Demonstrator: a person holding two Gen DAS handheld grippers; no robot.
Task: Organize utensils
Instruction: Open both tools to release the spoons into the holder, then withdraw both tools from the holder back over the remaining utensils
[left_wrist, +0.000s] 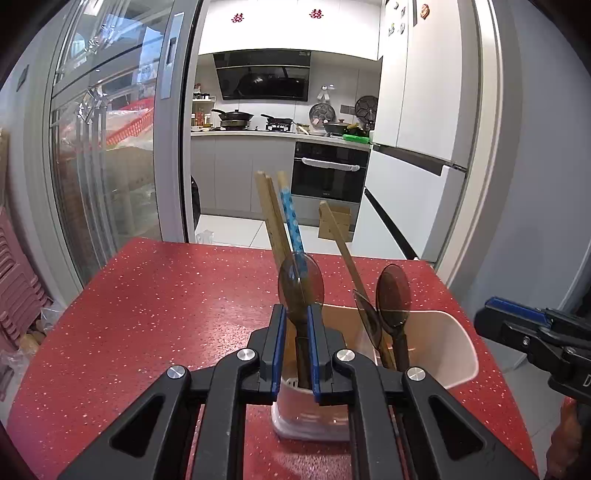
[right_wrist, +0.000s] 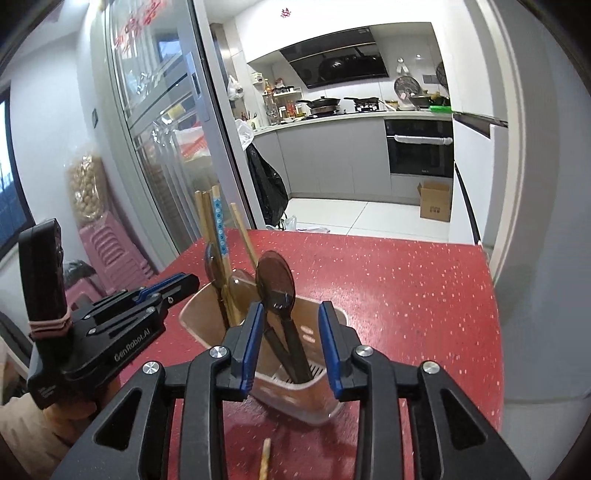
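The left hand-held gripper (left_wrist: 295, 350) is pinched on the dark handle of a translucent brown spoon (left_wrist: 301, 282), its blue-padded fingers (left_wrist: 277, 350) pressed against the handle from both sides just above the rim of a pale utensil holder (left_wrist: 454, 343); the spoon's round bowl stands upright above the fingertips. In the right wrist view the same gripper reaches in from 9 o'clock (right_wrist: 173, 284) toward the holder's near-left rim. The right hand-held gripper (right_wrist: 291, 347) is spread wide, its fingers (right_wrist: 328, 347) standing apart on either side of the holder (right_wrist: 192, 317) and touching nothing; in the left wrist view its tip shows at 3 o'clock (left_wrist: 517, 317), just beside the holder's right wall. Between those spread fingers a second brown spoon (right_wrist: 275, 275) leans in the holder with its bowl up, and it appears in the left wrist view at 1 o'clock from the held spoon (left_wrist: 393, 291). Behind the held spoon, several wooden chopsticks (left_wrist: 269, 214) and a blue patterned chopstick (left_wrist: 291, 218) rise tilted out of the holder toward 12 o'clock, with one more wooden chopstick (left_wrist: 341, 240) leaning between the two spoons. The holder stands on a red speckled tabletop (left_wrist: 166, 295). At 6 o'clock in the right wrist view, a single loose chopstick (right_wrist: 265, 458) lies on the tabletop, just in front of the holder and partly hidden by the gripper body. Beyond the tabletop's far edge lies a kitchen with an oven (left_wrist: 328, 171) and a cardboard box (right_wrist: 436, 201) on the floor.
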